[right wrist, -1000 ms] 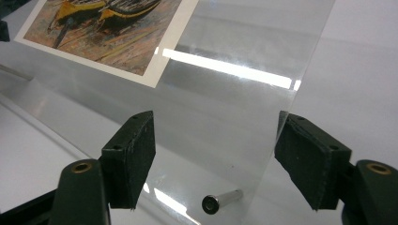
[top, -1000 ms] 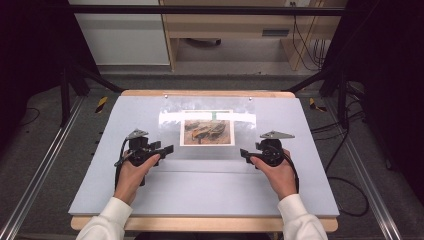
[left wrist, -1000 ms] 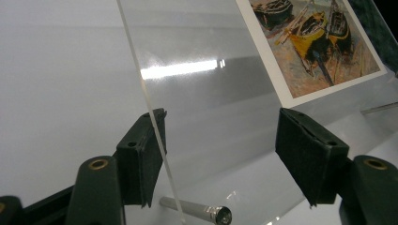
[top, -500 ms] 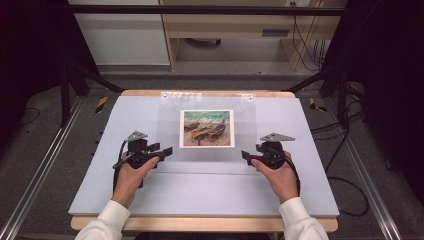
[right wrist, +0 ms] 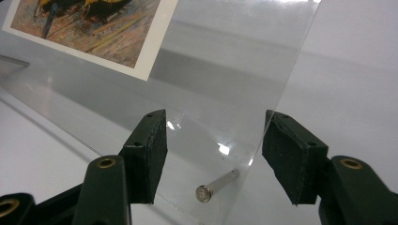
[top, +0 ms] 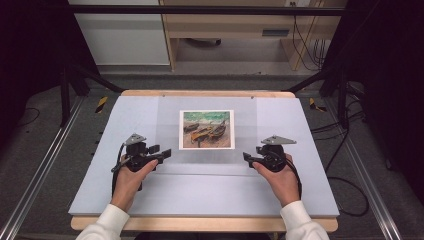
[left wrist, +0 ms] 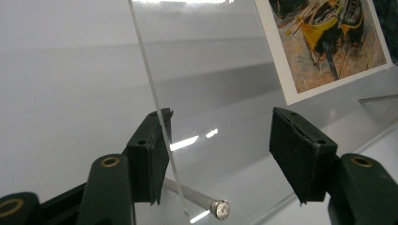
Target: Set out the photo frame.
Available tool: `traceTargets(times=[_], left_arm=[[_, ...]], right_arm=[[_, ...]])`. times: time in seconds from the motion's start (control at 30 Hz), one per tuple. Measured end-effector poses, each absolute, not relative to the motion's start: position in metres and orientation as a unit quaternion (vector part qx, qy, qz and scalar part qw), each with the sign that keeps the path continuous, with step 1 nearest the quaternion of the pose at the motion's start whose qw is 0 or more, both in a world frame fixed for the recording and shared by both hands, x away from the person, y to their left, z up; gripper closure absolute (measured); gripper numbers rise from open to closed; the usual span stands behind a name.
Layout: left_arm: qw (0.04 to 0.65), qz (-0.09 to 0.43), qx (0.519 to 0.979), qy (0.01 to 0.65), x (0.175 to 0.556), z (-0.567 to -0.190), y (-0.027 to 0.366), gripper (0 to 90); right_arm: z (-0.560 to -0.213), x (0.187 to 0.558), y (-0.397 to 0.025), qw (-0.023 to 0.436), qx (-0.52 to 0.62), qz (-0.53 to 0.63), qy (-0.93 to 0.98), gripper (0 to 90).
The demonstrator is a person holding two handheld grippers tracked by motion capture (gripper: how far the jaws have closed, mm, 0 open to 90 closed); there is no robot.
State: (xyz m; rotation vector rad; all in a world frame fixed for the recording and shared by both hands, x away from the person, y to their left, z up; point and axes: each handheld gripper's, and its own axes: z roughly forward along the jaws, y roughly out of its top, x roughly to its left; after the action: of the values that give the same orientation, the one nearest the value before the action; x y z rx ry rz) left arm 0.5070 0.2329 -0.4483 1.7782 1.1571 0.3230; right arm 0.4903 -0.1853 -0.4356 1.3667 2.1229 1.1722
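Observation:
A clear acrylic sheet (top: 170, 125) lies flat on the pale table mat (top: 100, 165), over a painted print of boats (top: 206, 129). My left gripper (top: 165, 153) sits at the sheet's near left corner and my right gripper (top: 246, 157) at its near right corner. In the left gripper view the left gripper (left wrist: 220, 122) is open, with the sheet (left wrist: 211, 70) edge running beside one jaw and a metal pin (left wrist: 206, 201) under the corner. In the right gripper view the right gripper (right wrist: 216, 119) is open around the sheet (right wrist: 225, 70) corner and its pin (right wrist: 216, 185). The print (right wrist: 94, 33) lies beyond.
The mat covers a wooden table (top: 200, 223) with bare mat on both sides of the sheet. Metal rails (top: 35, 180) run along the floor on each side, and cables (top: 345, 185) lie at the right. A wooden bench (top: 235, 25) stands behind.
The bright glare along the sheet's far edge has faded away, as if the sheet has settled flat. Both hands have drawn slightly toward the person.

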Motion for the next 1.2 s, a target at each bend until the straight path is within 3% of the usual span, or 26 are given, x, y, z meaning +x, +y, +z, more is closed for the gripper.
traceTargets(times=[1.2], left_arm=[[0.477,0.145,0.73,0.468,0.488,-0.451,0.236,46.6]], right_arm=[[-0.436,0.47,-0.185,0.205,0.471,0.389,0.765,53.5]])
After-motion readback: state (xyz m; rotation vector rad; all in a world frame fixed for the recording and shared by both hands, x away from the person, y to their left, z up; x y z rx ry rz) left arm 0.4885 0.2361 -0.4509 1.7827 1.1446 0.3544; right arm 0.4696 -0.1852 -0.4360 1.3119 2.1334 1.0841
